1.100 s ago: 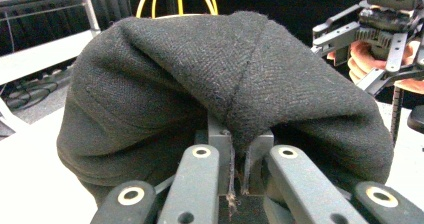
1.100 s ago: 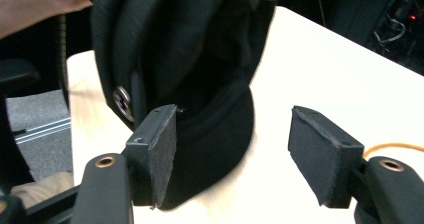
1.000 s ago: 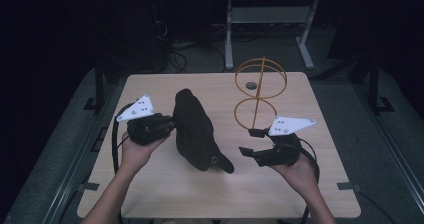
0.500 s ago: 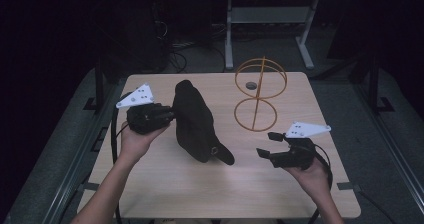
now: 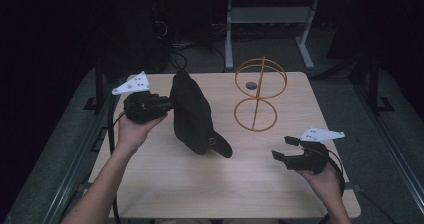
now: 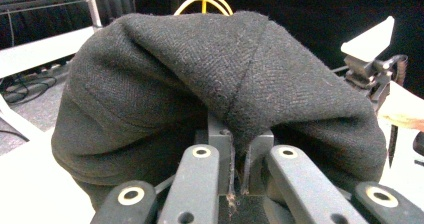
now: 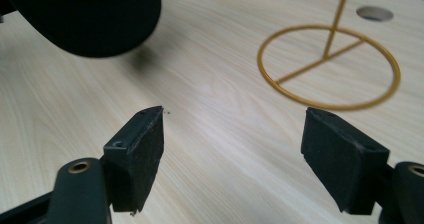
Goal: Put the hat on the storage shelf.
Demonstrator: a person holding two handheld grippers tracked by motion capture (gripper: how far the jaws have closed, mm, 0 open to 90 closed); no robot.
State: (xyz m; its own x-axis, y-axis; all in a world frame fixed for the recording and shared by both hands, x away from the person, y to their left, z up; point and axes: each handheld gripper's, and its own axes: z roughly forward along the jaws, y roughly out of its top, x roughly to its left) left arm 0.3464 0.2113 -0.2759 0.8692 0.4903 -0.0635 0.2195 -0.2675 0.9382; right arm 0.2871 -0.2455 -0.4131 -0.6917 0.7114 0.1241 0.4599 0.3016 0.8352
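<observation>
Gripping a fold of a dark wool cap (image 5: 192,115), the left gripper (image 5: 162,104) has its jaws clamped tight on the fabric at the left of the counter (image 5: 165,184). In the high view the person's left hand (image 5: 132,131) holds that gripper raised, and the cap hangs from it with the brim (image 5: 218,145) lowest, close over the middle of the counter; whether the brim touches the wood cannot be told. In the left gripper view the cap's herringbone cloth (image 6: 200,84) bulges over the pinched jaws. To the right of the cap, toward the far side, stands a gold wire stand (image 5: 257,91) with a round base ring and a round top ring on an upright rod, well apart from the cap. At the near right, the right gripper (image 5: 286,148) sits low over the counter in the person's right hand (image 5: 325,176). Its jaws have just been opening and stand apart with nothing between them.
</observation>
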